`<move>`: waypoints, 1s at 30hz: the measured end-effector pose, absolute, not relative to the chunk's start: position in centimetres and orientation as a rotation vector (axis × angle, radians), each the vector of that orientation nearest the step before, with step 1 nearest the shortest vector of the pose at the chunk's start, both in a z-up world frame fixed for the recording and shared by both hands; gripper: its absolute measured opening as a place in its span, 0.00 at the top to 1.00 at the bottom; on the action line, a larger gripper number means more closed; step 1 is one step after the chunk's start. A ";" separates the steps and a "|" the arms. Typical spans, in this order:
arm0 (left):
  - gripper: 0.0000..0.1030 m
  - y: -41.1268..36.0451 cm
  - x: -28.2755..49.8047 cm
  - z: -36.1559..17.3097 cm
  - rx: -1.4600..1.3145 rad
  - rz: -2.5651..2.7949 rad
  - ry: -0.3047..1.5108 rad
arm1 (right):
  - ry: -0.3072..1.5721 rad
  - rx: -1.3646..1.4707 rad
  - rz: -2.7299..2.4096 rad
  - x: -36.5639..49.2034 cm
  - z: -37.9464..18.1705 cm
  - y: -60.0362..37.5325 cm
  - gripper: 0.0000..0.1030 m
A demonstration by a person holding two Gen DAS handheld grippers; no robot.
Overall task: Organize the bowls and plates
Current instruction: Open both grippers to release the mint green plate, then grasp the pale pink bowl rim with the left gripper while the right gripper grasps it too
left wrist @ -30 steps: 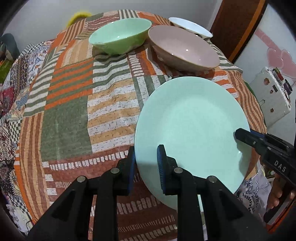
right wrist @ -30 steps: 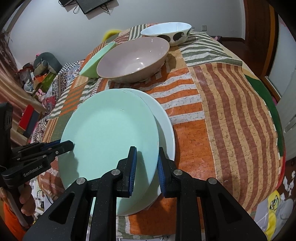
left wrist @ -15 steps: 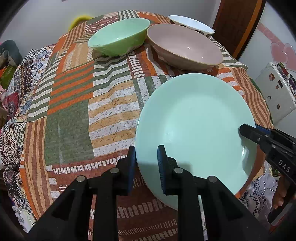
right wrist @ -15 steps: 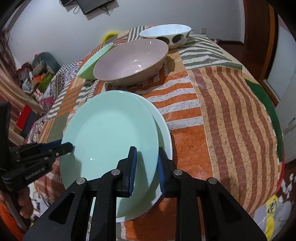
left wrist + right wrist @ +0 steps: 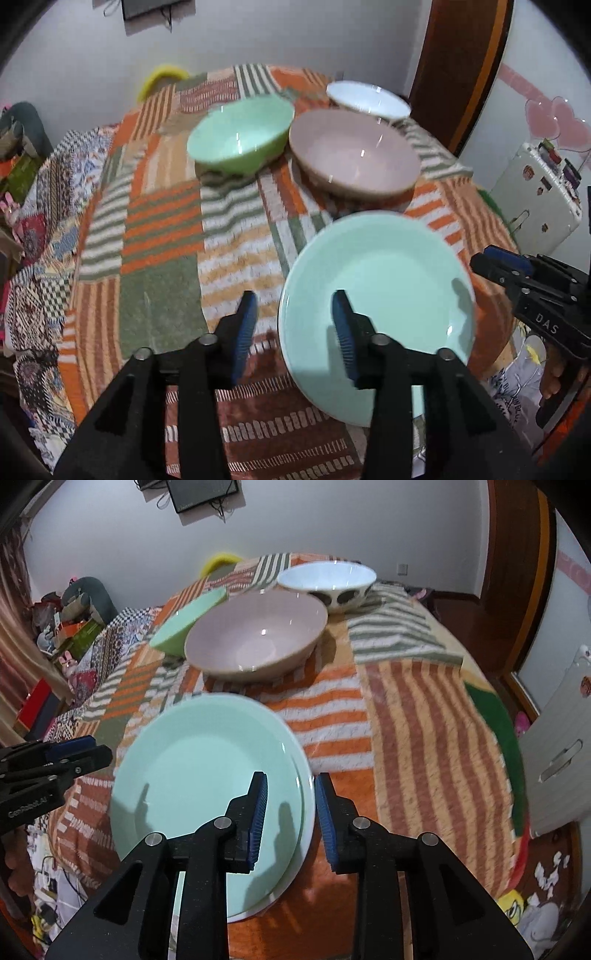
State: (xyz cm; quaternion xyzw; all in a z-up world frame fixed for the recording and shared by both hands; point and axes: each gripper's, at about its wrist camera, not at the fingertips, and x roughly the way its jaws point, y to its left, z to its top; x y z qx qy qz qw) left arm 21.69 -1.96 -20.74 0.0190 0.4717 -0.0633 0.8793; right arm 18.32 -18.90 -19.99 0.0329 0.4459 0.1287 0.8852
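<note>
A mint green plate (image 5: 376, 280) (image 5: 207, 771) lies on a white plate (image 5: 308, 805) at the table's near edge. My left gripper (image 5: 293, 328) is open, its jaws astride the green plate's left rim without touching it. My right gripper (image 5: 290, 812) is open, its jaws astride the right rims of both plates. Further back stand a green bowl (image 5: 240, 134) (image 5: 186, 622), a pink bowl (image 5: 352, 155) (image 5: 256, 637) and a white bowl with dark spots (image 5: 367, 99) (image 5: 328, 581).
The table wears a striped patchwork cloth (image 5: 166, 229) (image 5: 417, 709). A white cabinet (image 5: 543, 195) stands to the right. Clutter (image 5: 66, 627) lies on the floor to the left. A dark wooden door (image 5: 517, 554) is behind.
Both grippers have opened and let go of the green plate, which now rests on the white plate. Both grippers have drawn back and up a little.
</note>
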 end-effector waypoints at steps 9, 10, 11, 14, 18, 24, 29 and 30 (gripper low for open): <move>0.31 -2.2 24.2 -16.8 0.013 -0.127 0.855 | 0.825 0.115 0.259 20.4 -16.5 -19.9 0.57; 0.30 -2.1 24.6 -16.7 0.006 -0.127 0.853 | 0.818 0.119 0.259 20.8 -16.2 -20.0 0.56; 0.30 -2.2 25.0 -16.7 -0.001 -0.125 0.852 | 0.811 0.124 0.257 21.2 -16.0 -20.1 0.56; 0.29 -2.2 26.9 -16.7 -0.023 -0.127 0.860 | 0.789 0.133 0.248 22.5 -15.7 -20.4 0.45; 0.29 -2.8 29.6 -17.5 -0.021 -0.116 0.873 | 0.776 0.130 0.243 24.5 -15.7 -20.2 0.45; 0.29 -3.0 33.2 -19.5 -0.053 -0.112 0.914 | 0.803 0.136 0.249 27.5 -17.1 -19.7 0.45; 0.29 -3.0 35.2 -21.1 -0.077 -0.112 0.935 | 0.827 0.127 0.256 29.5 -18.4 -19.2 0.45; 0.29 -2.9 35.6 -21.4 -0.082 -0.115 0.941 | 0.831 0.127 0.259 29.6 -18.5 -19.2 0.45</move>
